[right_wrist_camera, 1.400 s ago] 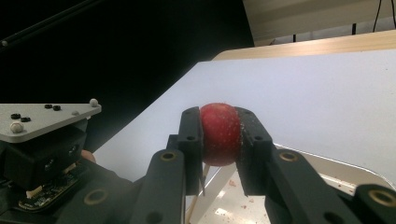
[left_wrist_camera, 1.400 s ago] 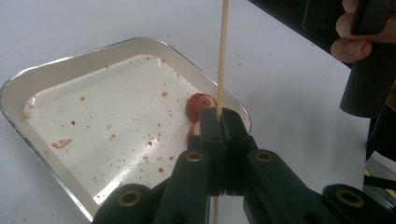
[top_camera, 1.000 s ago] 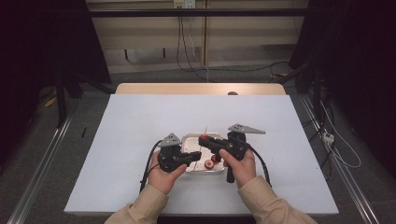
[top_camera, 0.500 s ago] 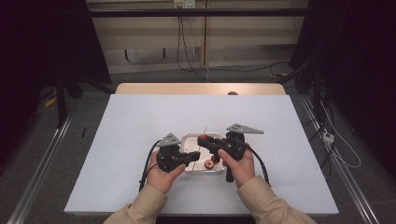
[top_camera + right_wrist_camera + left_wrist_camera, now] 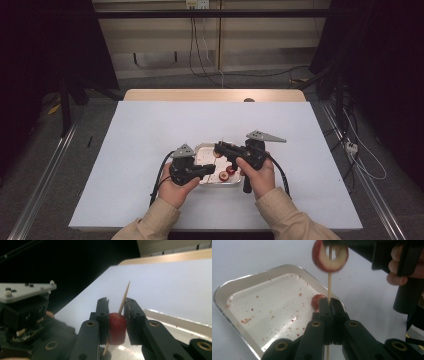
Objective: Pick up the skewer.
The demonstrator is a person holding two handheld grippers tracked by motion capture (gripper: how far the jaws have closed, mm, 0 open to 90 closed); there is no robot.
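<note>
Close to our side of the table [image 5: 125, 150], we are pinching the wooden skewer [image 5: 329, 287] upright in the left gripper [image 5: 329, 305], jaws fully together on it. Just above, the right gripper [image 5: 117, 315] is clamping the red fruit slice [image 5: 116, 327] already threaded on the point. We are judging it best to be sliding the slice straight down the stick, keeping the skewer vertical. Below, the white tray [image 5: 200, 150] is holding two more pieces [image 5: 226, 173], its raised rim lying close under both hands. Beyond it, open tabletop is giving us room for moving.
</note>
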